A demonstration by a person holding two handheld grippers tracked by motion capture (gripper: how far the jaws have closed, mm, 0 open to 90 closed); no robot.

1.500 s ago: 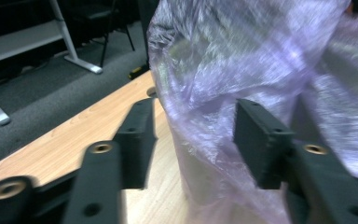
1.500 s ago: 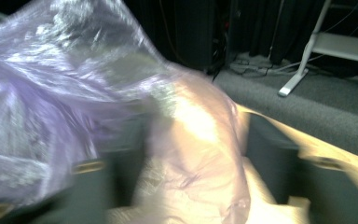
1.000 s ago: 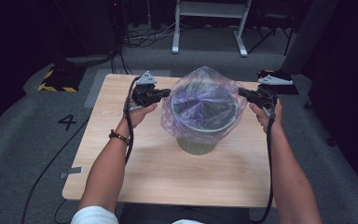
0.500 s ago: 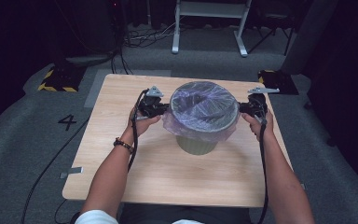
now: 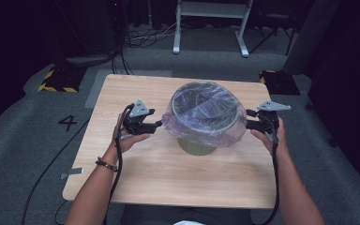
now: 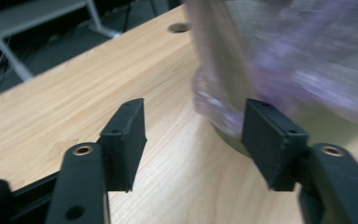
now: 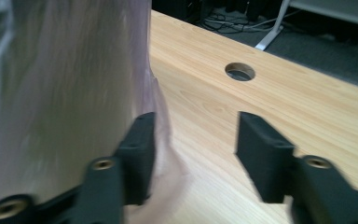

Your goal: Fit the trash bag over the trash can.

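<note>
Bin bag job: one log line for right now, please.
bag: pulled over bin rim | left gripper: open, jaws just opened, nothing between | right gripper: open, jaws just opened, beside bag

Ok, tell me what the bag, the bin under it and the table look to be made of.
Bag: thin see-through plastic film with a purple tint, crinkled and glossy.
Bin: olive green, matte and smooth, probably plastic; the look leaves it open.
Table: light wood grain, evenly smooth, so likely laminate rather than solid wood.

The plastic bag (image 6: 298, 60) is smeared with motion blur in both gripper views — its folds unreadable. The bin (image 5: 196, 146) beneath is largely hidden by that film — its top cut off by the left gripper view's upper edge.
</note>
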